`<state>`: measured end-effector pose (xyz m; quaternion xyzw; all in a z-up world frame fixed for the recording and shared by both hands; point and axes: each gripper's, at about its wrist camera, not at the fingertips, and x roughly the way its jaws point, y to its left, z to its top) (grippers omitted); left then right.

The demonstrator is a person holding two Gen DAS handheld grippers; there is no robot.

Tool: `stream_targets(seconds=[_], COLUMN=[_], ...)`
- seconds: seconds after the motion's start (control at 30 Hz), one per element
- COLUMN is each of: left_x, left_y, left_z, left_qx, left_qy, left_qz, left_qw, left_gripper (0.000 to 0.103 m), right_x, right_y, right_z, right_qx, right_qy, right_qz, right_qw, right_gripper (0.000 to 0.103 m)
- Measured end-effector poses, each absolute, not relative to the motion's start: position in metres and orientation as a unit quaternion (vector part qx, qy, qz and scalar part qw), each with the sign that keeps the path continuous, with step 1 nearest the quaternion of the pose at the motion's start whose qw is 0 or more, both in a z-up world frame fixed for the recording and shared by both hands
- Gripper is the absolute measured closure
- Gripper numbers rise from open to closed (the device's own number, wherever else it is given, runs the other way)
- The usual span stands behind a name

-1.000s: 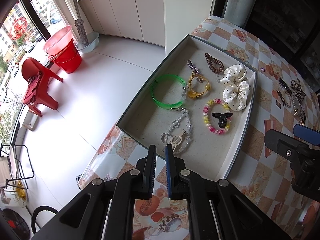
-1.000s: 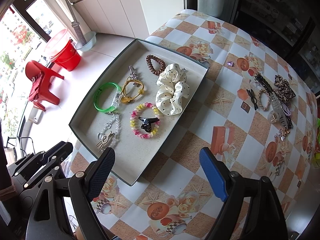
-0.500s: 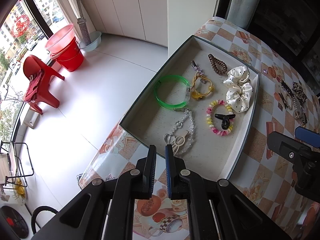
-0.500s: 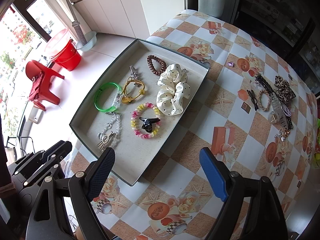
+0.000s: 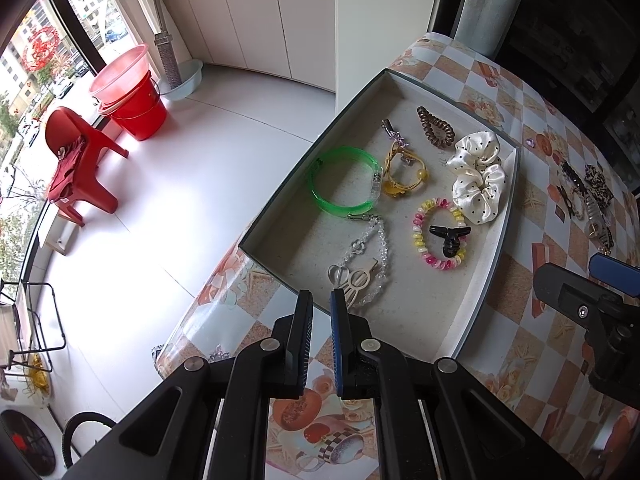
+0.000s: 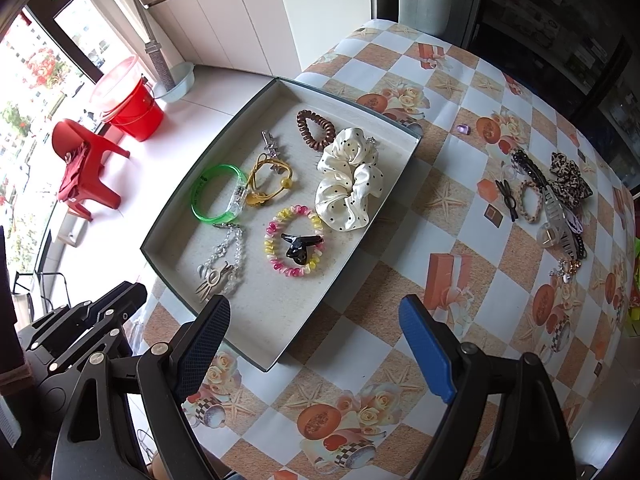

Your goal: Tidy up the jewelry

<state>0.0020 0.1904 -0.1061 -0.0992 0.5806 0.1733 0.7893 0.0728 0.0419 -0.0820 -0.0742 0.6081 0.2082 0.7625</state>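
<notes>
Cream satin, dotted black: the scrunchie point(image 6: 349, 184) is already laid in the grey tray point(image 6: 280, 354), joined by a green bangle point(image 6: 218, 196), a brown coil tie point(image 6: 315, 129), a pastel coil bracelet point(image 6: 294, 240) with a black claw clip point(image 6: 300, 245) on it, and a crystal bracelet point(image 5: 370, 256). A good part is judged done. A heap of clips and hair ties point(image 6: 554, 208) is left on the checked tablecloth point(image 6: 420, 216), well apart from the tray. The left gripper point(image 5: 321, 320) is kept clenched on nothing; the right gripper point(image 6: 316, 344) is held spread wide, empty, above the tray's near corner.
</notes>
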Motion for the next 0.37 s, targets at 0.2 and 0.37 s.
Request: stream_targets(seconds=[0.2,0.37], left_x=[0.0014,-0.0005], left_y=[0.1913,0.1928], left_z=[-0.1067,-0.1068], left_qx=[-0.104,-0.105], left_qy=[0.579,0.579], left_qz=[0.173,0.173], left_qw=[0.79,0.789], left_gripper=[0.091,0.091], right_x=[0.0725,0.0724], right_y=[0.0426,0.0427], right_z=[-0.0818,-0.0818], right_qx=[-0.074,-0.074], right_qy=[0.609,0.609], right_qz=[0.208,0.207], right_qw=[0.762,0.762], right_gripper=[0.015,0.015])
